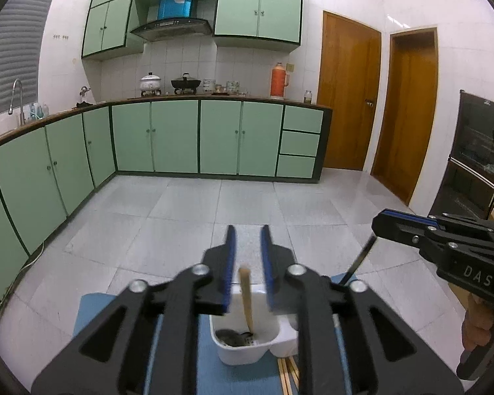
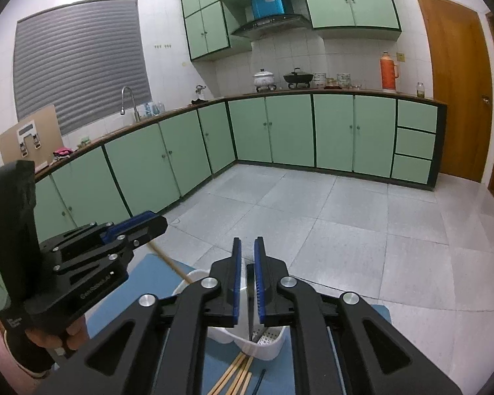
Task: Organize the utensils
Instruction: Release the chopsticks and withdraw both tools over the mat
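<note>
The left hand-held gripper [image 1: 247, 263] is standing slightly parted around the wooden-handled spoon [image 1: 246, 299] in the white plastic caddy [image 1: 247, 349] – the right hand-held gripper [image 2: 246, 276], narrowly parted, is straddling a thin black utensil [image 2: 249, 312] – either could be tipping the caddy near the desk's far edge

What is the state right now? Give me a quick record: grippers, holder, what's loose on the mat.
left gripper: open, around the wooden-handled utensil standing in the holder
right gripper: slightly open, thin dark utensil between its jaws
holder: white, on the blue mat
loose on mat: chopsticks, in front of the holder
</note>
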{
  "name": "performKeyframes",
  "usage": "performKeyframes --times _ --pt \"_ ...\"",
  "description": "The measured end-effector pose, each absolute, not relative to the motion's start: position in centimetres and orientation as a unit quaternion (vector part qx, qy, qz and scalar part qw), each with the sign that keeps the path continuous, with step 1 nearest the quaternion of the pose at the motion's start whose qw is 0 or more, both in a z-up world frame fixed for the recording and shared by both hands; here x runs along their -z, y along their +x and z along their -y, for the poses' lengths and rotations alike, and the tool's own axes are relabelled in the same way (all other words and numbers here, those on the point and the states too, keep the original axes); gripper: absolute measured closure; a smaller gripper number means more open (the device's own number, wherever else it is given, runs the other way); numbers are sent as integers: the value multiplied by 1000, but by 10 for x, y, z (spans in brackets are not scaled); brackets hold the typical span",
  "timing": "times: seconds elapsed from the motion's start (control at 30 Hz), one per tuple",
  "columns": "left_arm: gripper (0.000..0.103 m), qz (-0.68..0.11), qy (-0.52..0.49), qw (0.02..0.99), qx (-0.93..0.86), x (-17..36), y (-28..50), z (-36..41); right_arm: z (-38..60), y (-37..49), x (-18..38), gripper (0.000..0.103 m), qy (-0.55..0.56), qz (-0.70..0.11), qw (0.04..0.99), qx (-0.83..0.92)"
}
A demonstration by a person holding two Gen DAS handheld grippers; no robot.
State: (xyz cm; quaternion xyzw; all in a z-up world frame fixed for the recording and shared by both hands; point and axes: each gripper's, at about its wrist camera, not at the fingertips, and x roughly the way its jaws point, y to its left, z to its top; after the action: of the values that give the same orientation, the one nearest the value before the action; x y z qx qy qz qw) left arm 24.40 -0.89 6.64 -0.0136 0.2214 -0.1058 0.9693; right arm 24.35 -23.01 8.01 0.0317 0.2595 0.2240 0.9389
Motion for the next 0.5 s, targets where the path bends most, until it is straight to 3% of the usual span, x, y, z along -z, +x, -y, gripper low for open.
performKeyframes --times 0.17,0.23,0.37,0.5 --pt "59 -207 -15 973 101 -69 220 1 245 223 -85 64 42 -242 947 -207" --pt "41 -196 -15 976 95 -70 201 -2 252 209 -86 54 44 -234 951 -196" --pt "27 -192 -14 978 83 -62 166 -6 266 171 -76 31 53 -220 961 -162" --pt "18 -209 -9 975 79 -46 141 -5 276 137 -52 25 68 -232 961 -135"
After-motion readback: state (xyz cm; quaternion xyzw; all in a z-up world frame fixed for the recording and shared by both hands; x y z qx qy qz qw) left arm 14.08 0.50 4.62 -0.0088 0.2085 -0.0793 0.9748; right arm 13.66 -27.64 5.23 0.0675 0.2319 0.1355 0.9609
